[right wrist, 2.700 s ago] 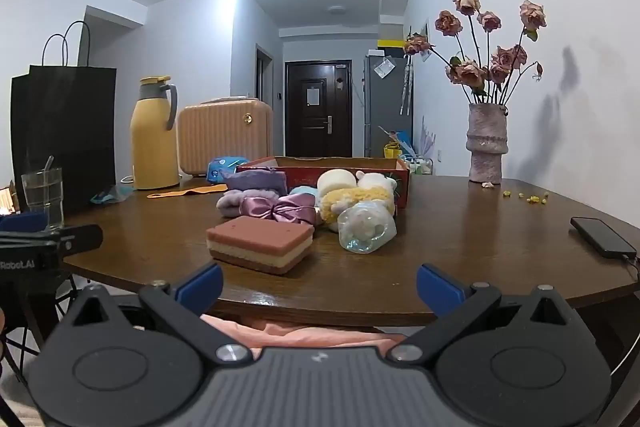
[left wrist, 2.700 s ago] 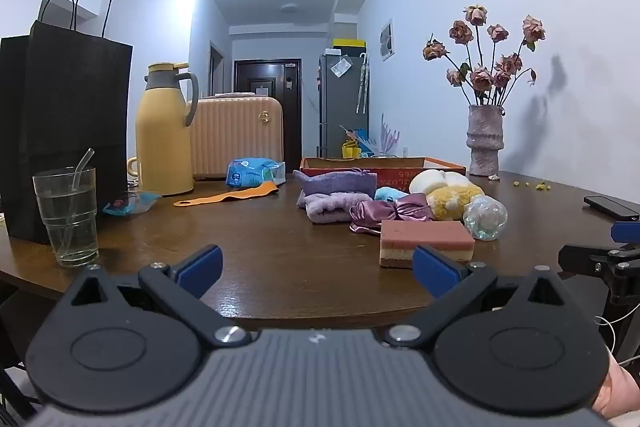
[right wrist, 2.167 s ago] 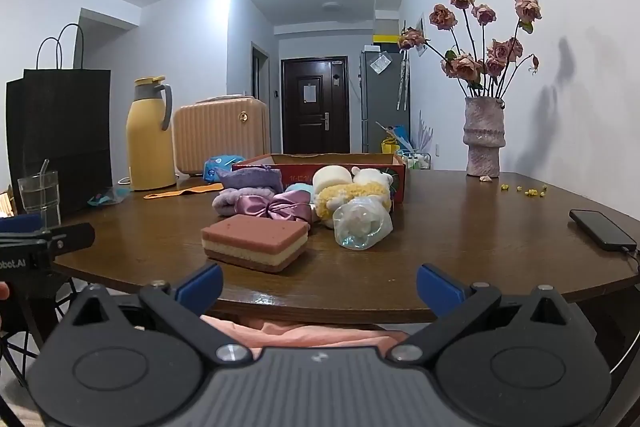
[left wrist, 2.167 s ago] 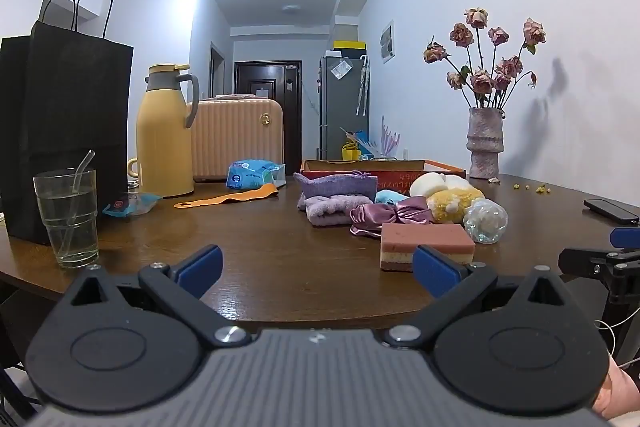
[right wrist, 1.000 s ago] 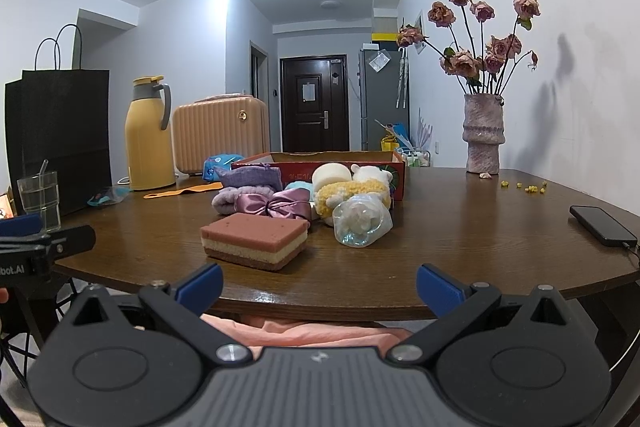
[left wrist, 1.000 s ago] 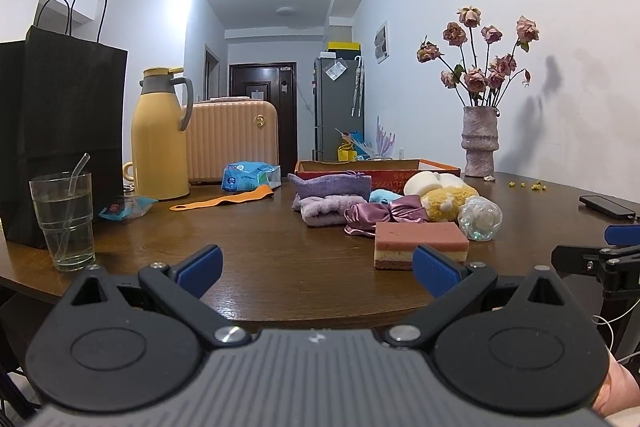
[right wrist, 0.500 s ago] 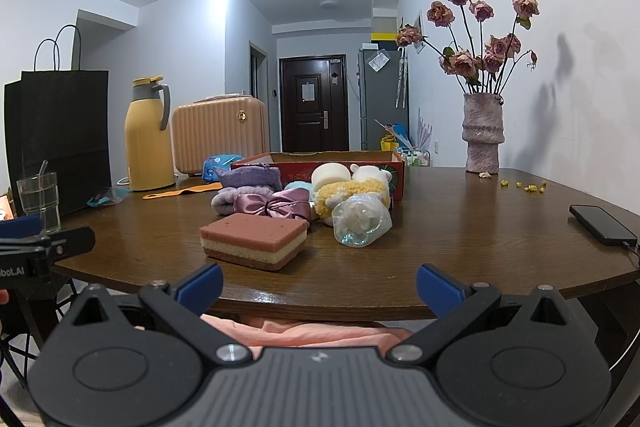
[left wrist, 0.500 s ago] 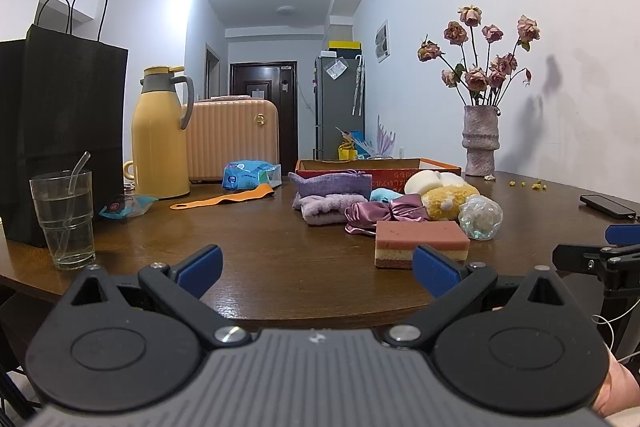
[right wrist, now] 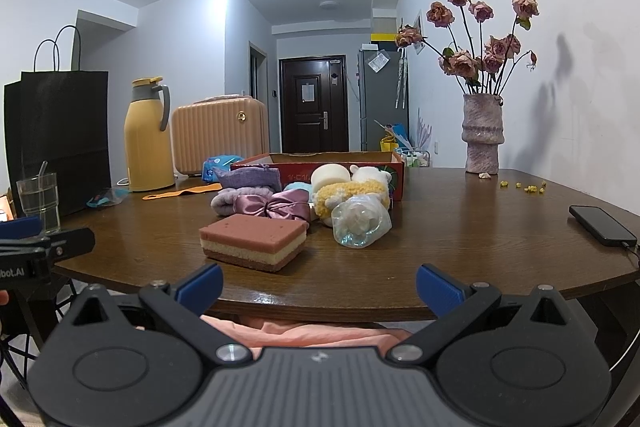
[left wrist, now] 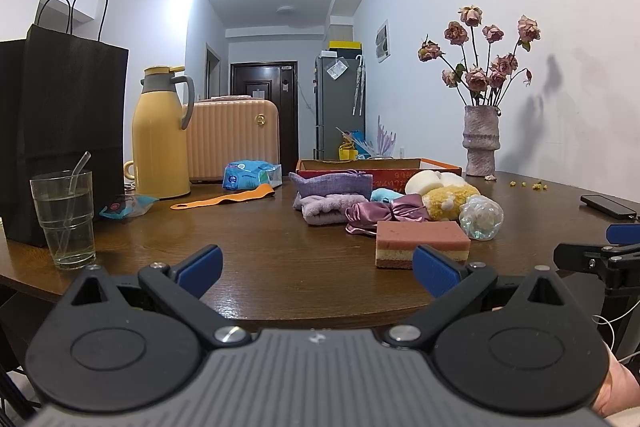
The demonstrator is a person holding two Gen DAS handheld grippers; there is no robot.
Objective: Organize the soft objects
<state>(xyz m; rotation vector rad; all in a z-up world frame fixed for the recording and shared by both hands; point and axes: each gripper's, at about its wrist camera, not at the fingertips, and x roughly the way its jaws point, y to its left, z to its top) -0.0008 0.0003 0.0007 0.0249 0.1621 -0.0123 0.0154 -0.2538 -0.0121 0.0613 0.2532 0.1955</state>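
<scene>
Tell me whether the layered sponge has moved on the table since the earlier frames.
No. The sponge sits as before, in front of the satin bow and beside the clear bag; only the cameras shifted slightly.

On my left gripper (right wrist: pixel 44 247), seen at the edge of the right wrist view, I can read white lettering "bot.AI", its beginning cut off. The red cardboard box (left wrist: pixel 394 174) carries white print on its front wall, upside down and too small for me to read.
</scene>
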